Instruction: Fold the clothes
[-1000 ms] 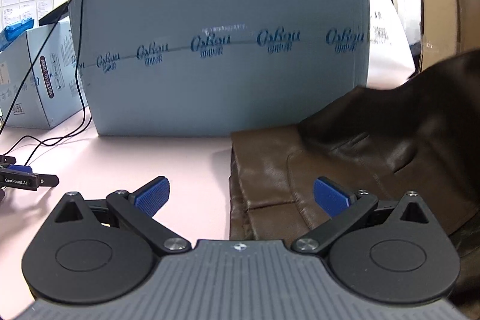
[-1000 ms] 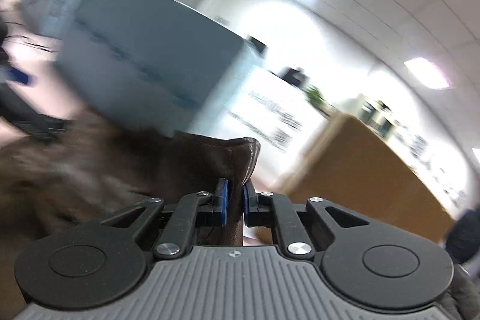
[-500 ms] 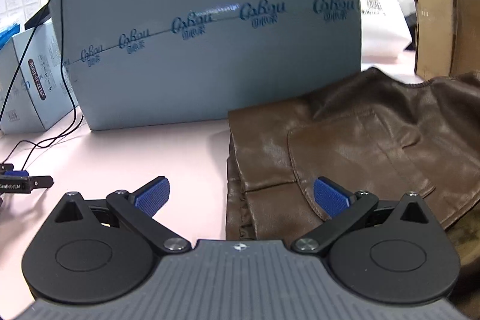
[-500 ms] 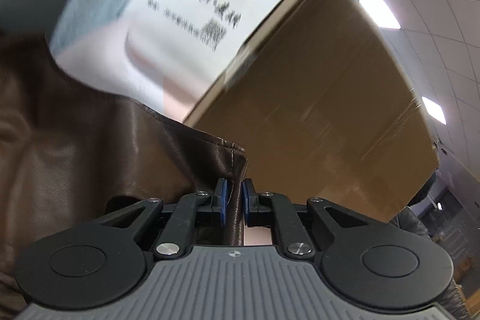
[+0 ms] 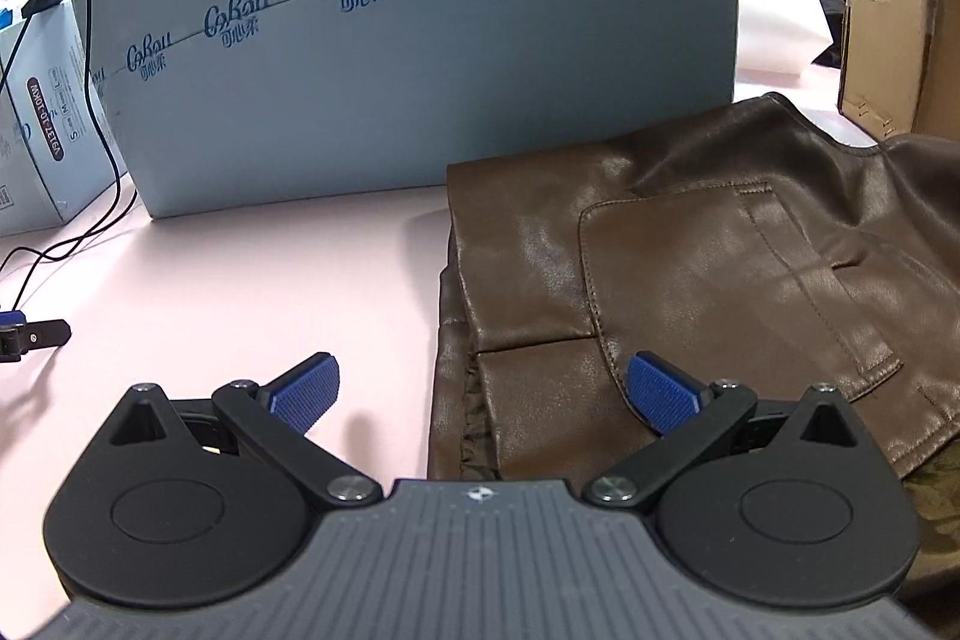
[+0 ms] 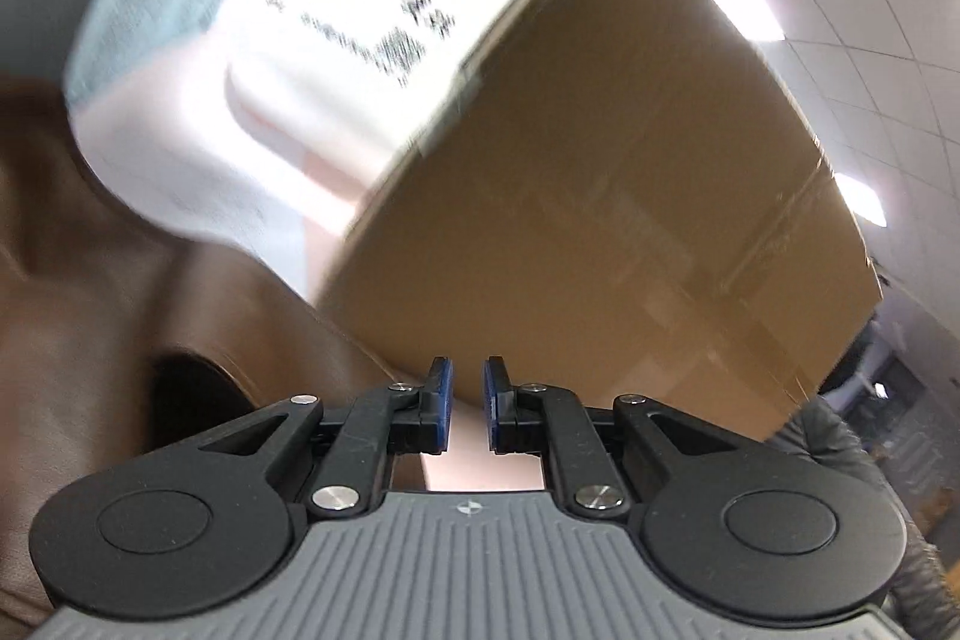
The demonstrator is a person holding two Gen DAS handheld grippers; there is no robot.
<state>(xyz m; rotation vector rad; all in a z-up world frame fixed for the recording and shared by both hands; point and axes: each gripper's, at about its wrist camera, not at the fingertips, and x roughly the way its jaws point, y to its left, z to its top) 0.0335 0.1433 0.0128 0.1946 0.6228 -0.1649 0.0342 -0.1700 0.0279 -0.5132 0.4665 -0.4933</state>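
on the pale pink tabletop (image 5: 252, 280), toward its right side, a brown leather-look garment with a stitched patch pocket (image 5: 720, 280) lies partly folded, its straight left edge running back toward a large pale blue cardboard box printed with dark blue lettering (image 5: 420, 58) that stands along the far edge. a plain brown corrugated carton (image 5: 888, 10) stands at the far right corner, and black cables (image 5: 90, 112) trail across the left side. the left gripper (image 5: 483, 391) hovers low over the garment's near left edge with its blue pads spread wide apart, gripping nothing. the right gripper (image 6: 465, 403) has just been opening; its jaws stand slightly apart with only the pink surface showing between them, the blurred garment lying just to their left.
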